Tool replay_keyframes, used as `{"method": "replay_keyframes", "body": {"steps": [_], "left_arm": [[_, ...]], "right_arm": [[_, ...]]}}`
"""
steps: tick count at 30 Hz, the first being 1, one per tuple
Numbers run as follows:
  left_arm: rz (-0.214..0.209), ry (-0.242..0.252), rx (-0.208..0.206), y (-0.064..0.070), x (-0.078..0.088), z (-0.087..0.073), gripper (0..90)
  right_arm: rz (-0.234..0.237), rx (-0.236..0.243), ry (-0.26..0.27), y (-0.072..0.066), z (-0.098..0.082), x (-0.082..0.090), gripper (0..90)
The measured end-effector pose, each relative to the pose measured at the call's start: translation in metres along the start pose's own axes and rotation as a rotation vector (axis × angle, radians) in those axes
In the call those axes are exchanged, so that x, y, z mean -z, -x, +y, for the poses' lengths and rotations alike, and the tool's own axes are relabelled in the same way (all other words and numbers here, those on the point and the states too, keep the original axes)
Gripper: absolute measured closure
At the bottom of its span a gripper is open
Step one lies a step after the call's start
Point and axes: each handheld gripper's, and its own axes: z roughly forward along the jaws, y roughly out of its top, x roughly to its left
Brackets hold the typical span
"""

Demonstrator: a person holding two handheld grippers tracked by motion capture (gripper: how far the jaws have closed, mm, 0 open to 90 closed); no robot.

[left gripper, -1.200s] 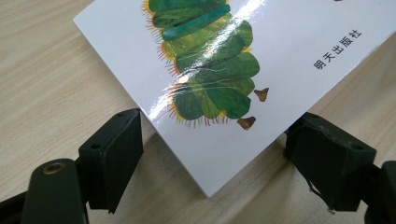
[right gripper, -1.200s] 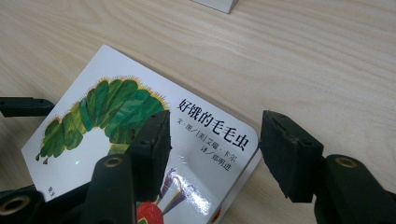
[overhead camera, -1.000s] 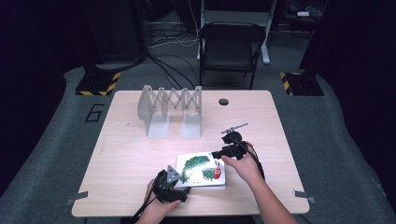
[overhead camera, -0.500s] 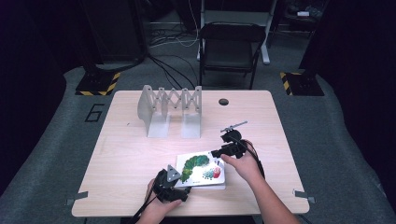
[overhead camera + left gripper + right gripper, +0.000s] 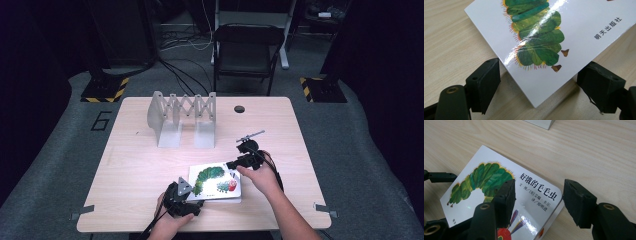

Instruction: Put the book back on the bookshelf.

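White book [image 5: 216, 182] corners sit between both open tongs, untouched.

Overhead view; two close book [image 5: 216, 182] views

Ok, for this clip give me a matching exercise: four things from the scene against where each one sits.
Things:
1. picture book
2. folding rack
3. left gripper
4. chair

Places:
A. on the floor beyond the table's far edge
B. jaws open either side of the book's near corner
C. flat on the table near the person
D. upright on the far half of the table

Pairs: 1-C, 2-D, 3-B, 4-A
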Motion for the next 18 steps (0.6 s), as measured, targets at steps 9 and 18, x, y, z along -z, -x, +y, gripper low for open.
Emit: {"method": "replay_keyframes", "body": {"steps": [9,18], "left_arm": [[-0.005,-0.008,-0.023,-0.0002,0.0009,-0.0009,19.4],[0.007,-0.003,-0.029,0.0009,0.0015,-0.0015,25.6]], "right_arm": [[0.009,-0.022,-0.020,0.0035,-0.0030,-0.0045,43.7],[0.066,-0.029,-0.015,0.0086,-0.0052,-0.0075,46.0]]}}
